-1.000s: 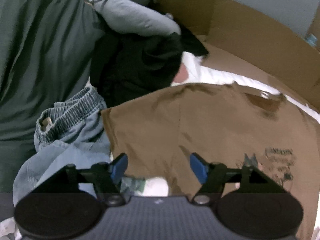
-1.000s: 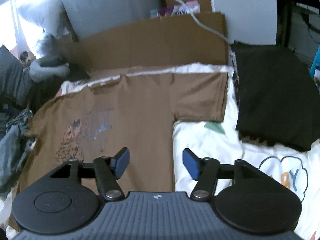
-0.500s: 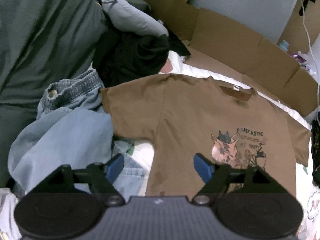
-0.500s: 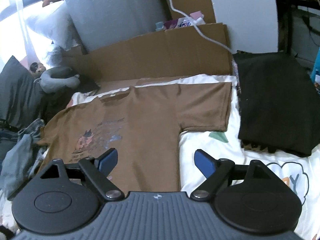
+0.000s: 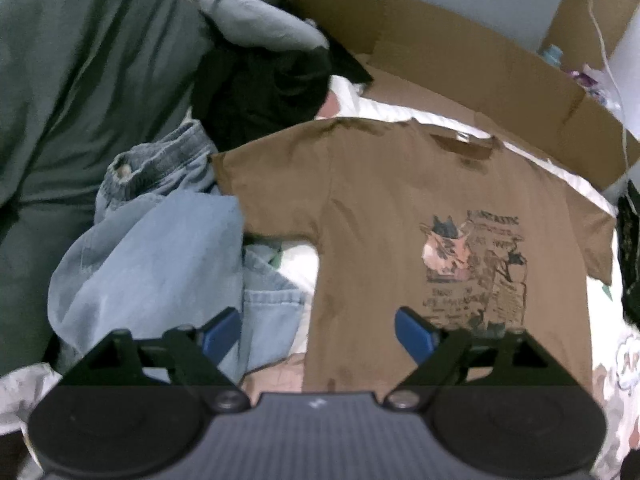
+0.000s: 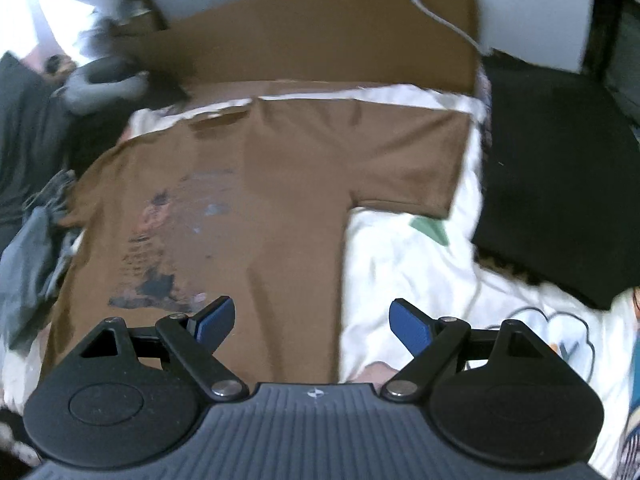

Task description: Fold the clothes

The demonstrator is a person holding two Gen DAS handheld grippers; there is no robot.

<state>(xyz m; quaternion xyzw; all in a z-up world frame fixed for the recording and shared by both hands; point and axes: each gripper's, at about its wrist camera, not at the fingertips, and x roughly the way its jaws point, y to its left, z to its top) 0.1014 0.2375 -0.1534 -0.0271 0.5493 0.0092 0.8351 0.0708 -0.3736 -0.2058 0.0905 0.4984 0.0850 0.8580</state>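
Left wrist view, our left gripper point(image 5: 318, 330) opening wide, nothing between its jaws, brown T-shirt point(image 5: 400, 216) flat on white bedsheet point(image 6: 400, 264), jeans point(image 5: 160, 248) at nine o'clock, our right gripper point(image 6: 312, 322) spread wide, empty, over the shirt's hem.

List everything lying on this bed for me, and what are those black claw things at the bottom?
brown T-shirt: one, brown with a printed picture, spread flat mid-bed
jeans: one, light blue, heaped beside the shirt's sleeve
dark clothes: a pile, black, beyond the jeans
grey garment: one, on that pile
black cloth: one, at the shirt's other side
bedsheet: one, white, printed, underneath
cardboard: brown, behind the bed
left gripper: one, black, blue pads, jaws opening, empty
right gripper: one, same, open, empty
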